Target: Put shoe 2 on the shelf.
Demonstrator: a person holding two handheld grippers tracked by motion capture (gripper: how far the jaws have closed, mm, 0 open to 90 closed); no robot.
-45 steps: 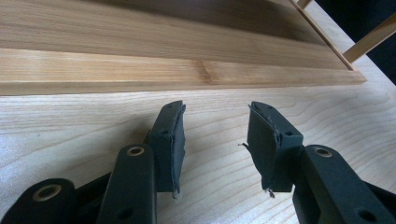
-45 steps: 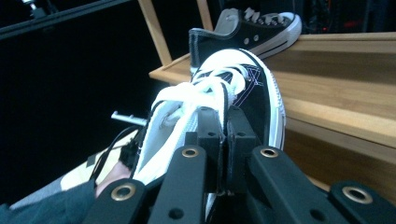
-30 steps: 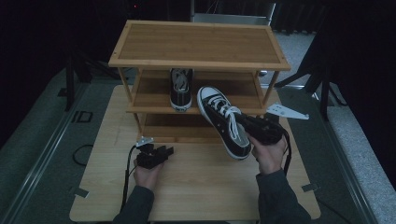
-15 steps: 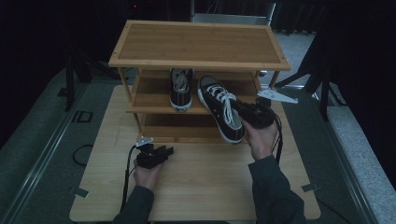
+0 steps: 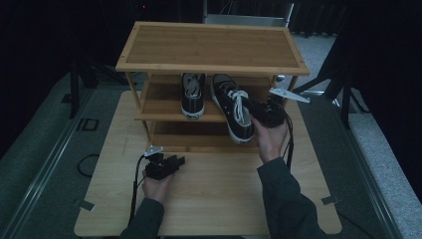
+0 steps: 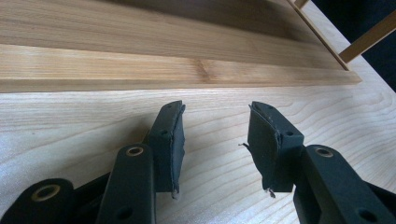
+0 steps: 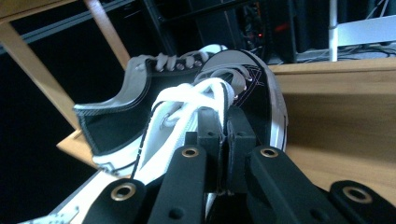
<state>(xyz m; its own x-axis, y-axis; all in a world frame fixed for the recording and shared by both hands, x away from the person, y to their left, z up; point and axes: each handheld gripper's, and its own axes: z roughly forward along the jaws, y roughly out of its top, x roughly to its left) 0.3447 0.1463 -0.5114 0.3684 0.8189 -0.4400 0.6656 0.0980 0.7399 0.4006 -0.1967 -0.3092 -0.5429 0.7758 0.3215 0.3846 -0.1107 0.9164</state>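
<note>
Right gripper [image 5: 266, 113] is clamped on the side of the sneaker [image 5: 234, 107], which is halfway onto the middle shelf [image 5: 159, 115] beside its mate [image 5: 192, 94] — heel hanging off, so letting go now could tip it. Left gripper [image 5: 166, 166] sits open on the table [image 5: 224, 199].

Black canvas cloth with a white rubber edge and white woven laces is seen on the sneaker [image 7: 187, 112] pinched by the right gripper [image 7: 227, 140], whose jaws are matt black plastic with brass-coloured rivets. Pale, smooth wood grain is shown by the table [image 6: 93, 121] under the left gripper [image 6: 215, 140]. The rack [image 5: 209, 47] ahead is made of warmer, satin-finished slatted wood.
</note>
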